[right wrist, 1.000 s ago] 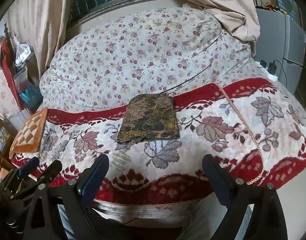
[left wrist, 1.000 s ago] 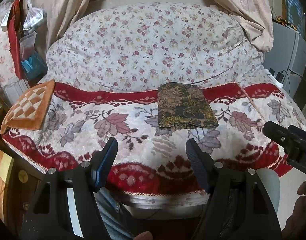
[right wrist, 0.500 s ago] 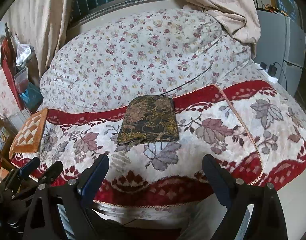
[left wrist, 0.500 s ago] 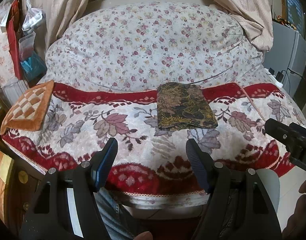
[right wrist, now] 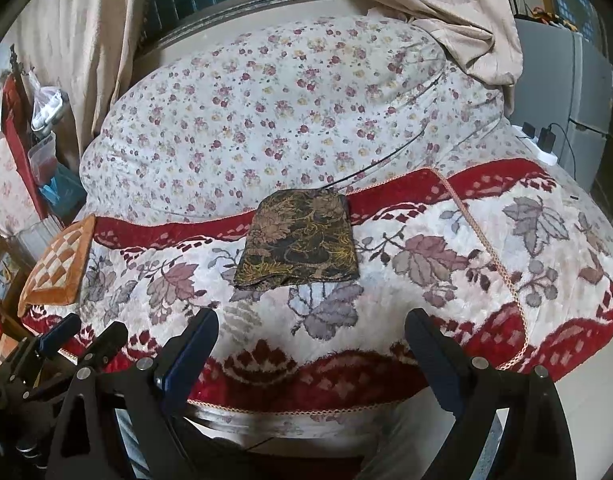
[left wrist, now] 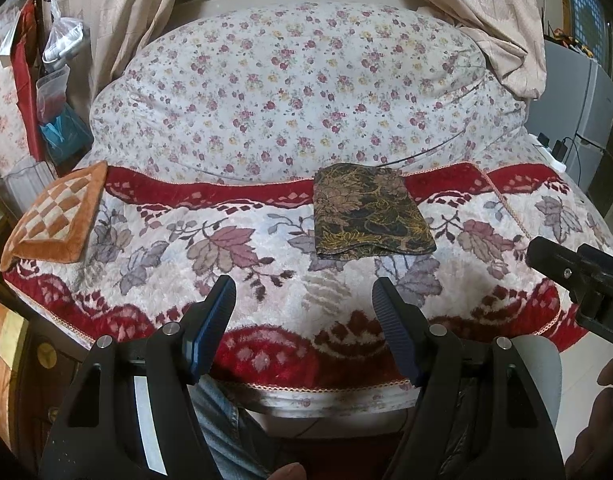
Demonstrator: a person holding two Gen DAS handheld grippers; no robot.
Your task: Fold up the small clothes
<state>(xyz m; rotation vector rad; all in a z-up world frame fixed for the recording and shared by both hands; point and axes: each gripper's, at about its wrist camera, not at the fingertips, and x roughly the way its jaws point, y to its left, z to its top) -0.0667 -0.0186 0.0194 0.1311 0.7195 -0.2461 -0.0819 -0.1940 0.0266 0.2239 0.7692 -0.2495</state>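
Cloth (left wrist: 370, 216) sits dark and gold-patterned on the bed, on the red-and-white blanket (left wrist: 246, 280) toward its far edge, its top end just touching the red border band below the floral quilt (left wrist: 306, 92). It already looks like a neat rectangle, near edge slightly rippled, so my read is one fold is done or the piece is waiting for another. Both tools hover short of the blanket's near edge: left gripper (left wrist: 304, 308) with jaws spread wide and nothing between them, right gripper (right wrist: 312, 344) likewise gaping and empty. Neither touches the cloth; both are well apart from it. To fold it well, I'd say go for the two near corners together, one tool each, pinch only the top layers, lift low and carry the edge evenly to the far end so the sides stay aligned; that plush blanket could snag a jaw tip, so pinch shallow. An orange checked cushion (left wrist: 54, 220) rests at the blanket's left corner, out of the way. Hard to judge: how many layers the cloth has, what garment it is, and whether the far edge is tucked under. The bed's near side drops out of sight behind the tools, and the right gripper shows only partly at the edge of the left view.
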